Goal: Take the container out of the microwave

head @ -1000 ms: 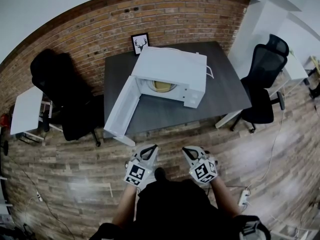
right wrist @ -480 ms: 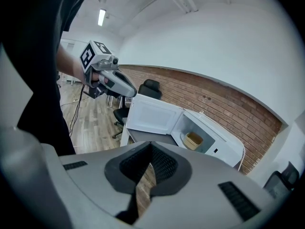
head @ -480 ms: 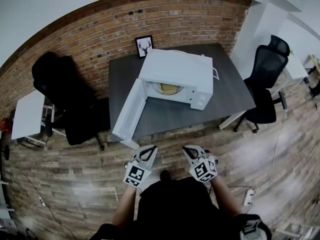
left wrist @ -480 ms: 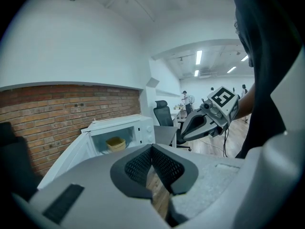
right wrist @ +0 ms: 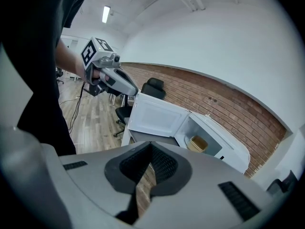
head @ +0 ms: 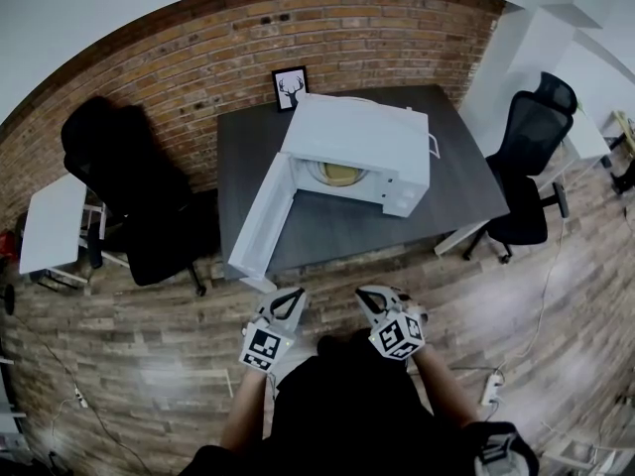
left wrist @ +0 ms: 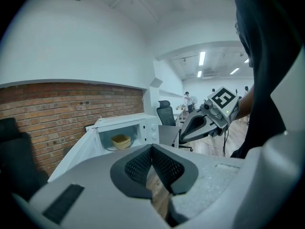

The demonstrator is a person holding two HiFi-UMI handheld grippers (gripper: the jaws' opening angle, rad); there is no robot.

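Head view: microwave (head: 362, 137) open, container (head: 339, 173) inside | your left gripper (head: 291, 298) and right gripper (head: 369, 297) — jaws together, empty | reach and removal outstanding.

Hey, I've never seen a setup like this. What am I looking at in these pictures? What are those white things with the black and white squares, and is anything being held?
There is no robot here. A person holds a hand tool in each hand: the left claw and the right claw. The patterned cubes are part of them. The round picture comes from a camera on the person's head, looking down. The other two come from cameras riding on each claw. On the dark table stands a white microwave with its door swung open and a yellowish container inside. A small framed picture stands behind it. Both claws are shut, hold nothing, and are short of the table.
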